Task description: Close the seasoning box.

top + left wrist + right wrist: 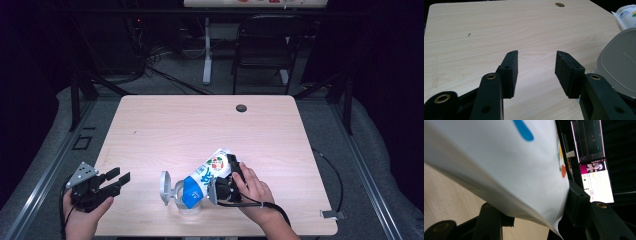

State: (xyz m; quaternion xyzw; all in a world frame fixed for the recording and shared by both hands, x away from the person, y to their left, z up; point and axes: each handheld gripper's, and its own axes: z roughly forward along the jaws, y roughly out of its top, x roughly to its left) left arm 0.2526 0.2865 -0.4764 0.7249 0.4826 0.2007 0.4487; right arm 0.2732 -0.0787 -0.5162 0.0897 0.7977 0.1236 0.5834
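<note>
On the pale wooden surface (165, 125) a white and blue printed bag (205, 176) is held tilted, its lower blue end dipping into the mouth of a clear container (187, 204) near the front edge. The container's grey lid (165, 187) stands open on the left side of it, upright. In the left gripper view that same lid (619, 65) sits close at the right, with a corner of the bag (627, 15) behind it.

The right tool (226, 179) is clamped on the upper part of the bag, the person's right hand (256, 192) wrapped around its body. From the right gripper view the white film of the bag (506, 170) runs between the two black jaws, which press on it from both sides.

The left tool (116, 180) hovers at the front left corner of the surface, well apart from the bag and container, held in the left hand (82, 217). Its jaws stand apart with bare wood between them. A small dark hole (241, 108) marks the far side of the surface.
</note>
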